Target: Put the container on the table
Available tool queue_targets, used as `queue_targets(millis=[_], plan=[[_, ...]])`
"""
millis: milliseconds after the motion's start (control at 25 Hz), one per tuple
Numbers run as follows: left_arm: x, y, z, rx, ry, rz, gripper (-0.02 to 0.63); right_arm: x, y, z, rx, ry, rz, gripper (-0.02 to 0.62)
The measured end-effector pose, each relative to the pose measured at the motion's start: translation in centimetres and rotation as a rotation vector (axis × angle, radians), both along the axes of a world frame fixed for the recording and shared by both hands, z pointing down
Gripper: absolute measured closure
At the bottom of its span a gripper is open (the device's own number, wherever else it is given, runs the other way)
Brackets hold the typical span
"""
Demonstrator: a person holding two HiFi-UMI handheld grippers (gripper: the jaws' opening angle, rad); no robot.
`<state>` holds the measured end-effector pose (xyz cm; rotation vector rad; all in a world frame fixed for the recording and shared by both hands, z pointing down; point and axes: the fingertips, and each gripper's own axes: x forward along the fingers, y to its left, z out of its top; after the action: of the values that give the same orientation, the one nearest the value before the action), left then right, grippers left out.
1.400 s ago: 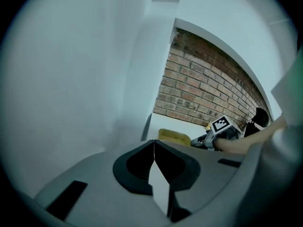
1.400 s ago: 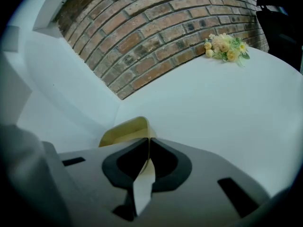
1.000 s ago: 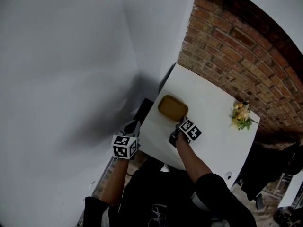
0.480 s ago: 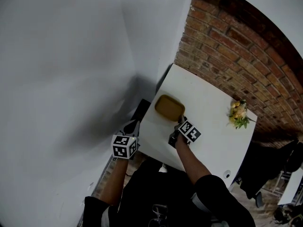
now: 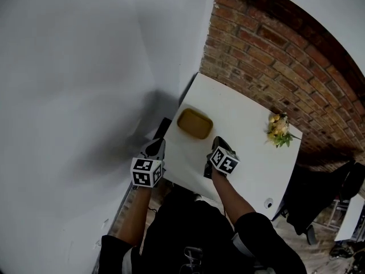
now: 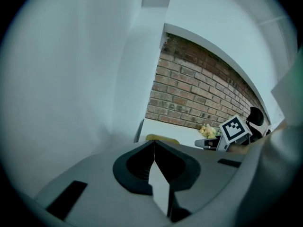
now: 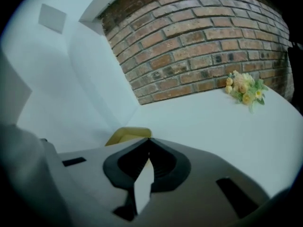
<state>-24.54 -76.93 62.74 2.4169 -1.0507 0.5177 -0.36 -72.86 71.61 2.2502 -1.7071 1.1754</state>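
While both forearms reach forward and down from the body, the left hand-held gripper [image 5: 155, 148] hangs off the worktop's [image 5: 245, 131] near left edge, close to the white wall [image 5: 85, 67]. Its jaws are pressed together with nothing between them. The right hand-held gripper [image 5: 218, 143] sits over the near part of the worktop, wrist straight, jaws likewise closed and empty.

The container [image 5: 194, 123], yellow and shallow with rounded corners, rests on the worktop near its left edge. It lies just beyond the right gripper's tips and apart from them.

Farther right, a bunch of flowers [image 5: 278, 129] lies near the far edge, well apart from the container. A brick wall [image 5: 274, 56] runs behind the worktop. Nothing stands between gripper and container.
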Motion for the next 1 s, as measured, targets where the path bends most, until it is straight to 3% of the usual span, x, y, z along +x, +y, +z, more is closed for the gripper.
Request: queue_targets(millis=[360,600,840,1000], plan=[[1.0,3.9,-3.2,0.083,0.002,0.000,0.591,-1.1,4.0,-6.2,0.113,0.196,-0.218,0.574],[2.5,8.1,-6.5,0.183,0.026,0.009,0.591,-1.2,8.5,-11.5,0.207,0.239,-0.282,0.574],[4.7,12.8,-8.0,0.212,0.038,0.054,0.591,-1.8,13.7,-14.4,0.269,0.333,-0.372,0.574],[5.7,15.5,-8.1,0.216,0.032,0.086,0.591,-1.9,16.5,-14.6,0.278,0.327,-0.370,0.574]])
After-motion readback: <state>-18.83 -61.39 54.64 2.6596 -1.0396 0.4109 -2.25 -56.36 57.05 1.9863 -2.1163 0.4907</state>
